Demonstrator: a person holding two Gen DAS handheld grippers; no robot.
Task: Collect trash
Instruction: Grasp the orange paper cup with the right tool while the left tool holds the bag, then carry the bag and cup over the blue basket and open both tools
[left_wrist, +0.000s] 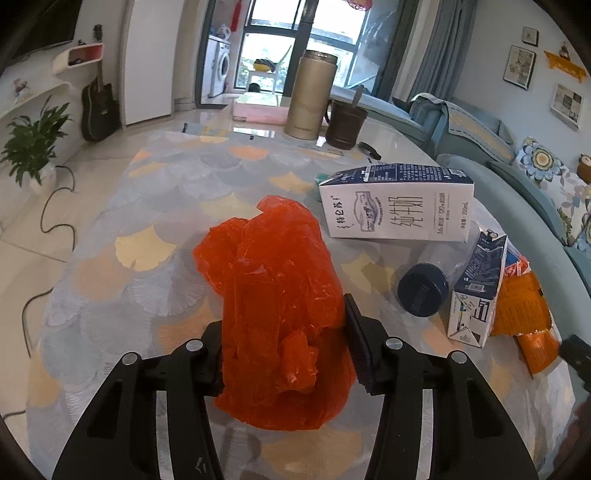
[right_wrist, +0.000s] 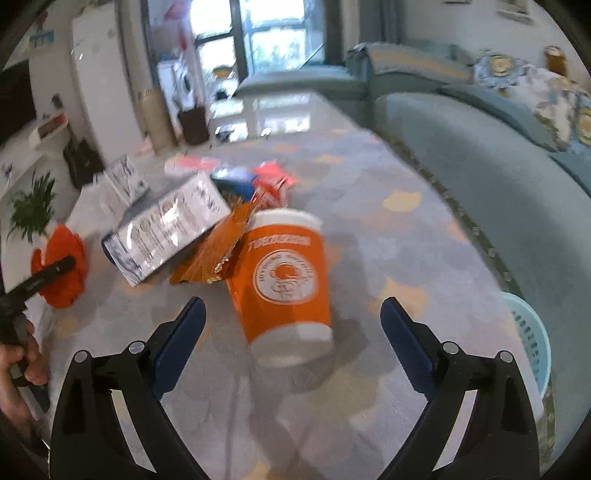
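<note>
A crumpled orange-red plastic bag (left_wrist: 277, 295) lies on the patterned tablecloth, and my left gripper (left_wrist: 284, 343) is shut on its near end. The bag also shows far left in the right wrist view (right_wrist: 61, 269). My right gripper (right_wrist: 291, 332) is open, its fingers on either side of an orange paper cup (right_wrist: 284, 280) that lies on the table, not touching it. Beside the cup lie an orange foil wrapper (right_wrist: 214, 251) and a white milk carton (right_wrist: 166, 229). In the left wrist view I see a large milk carton (left_wrist: 395, 206), a smaller carton (left_wrist: 476, 291) and a clear bottle with a dark blue cap (left_wrist: 423, 290).
A tan thermos (left_wrist: 310, 96) and a brown mug (left_wrist: 345, 123) stand at the table's far end. A light blue basket (right_wrist: 532, 339) sits past the table's right edge, below a blue sofa (right_wrist: 480, 166). A plant (left_wrist: 33, 144) and a guitar (left_wrist: 98, 107) stand left.
</note>
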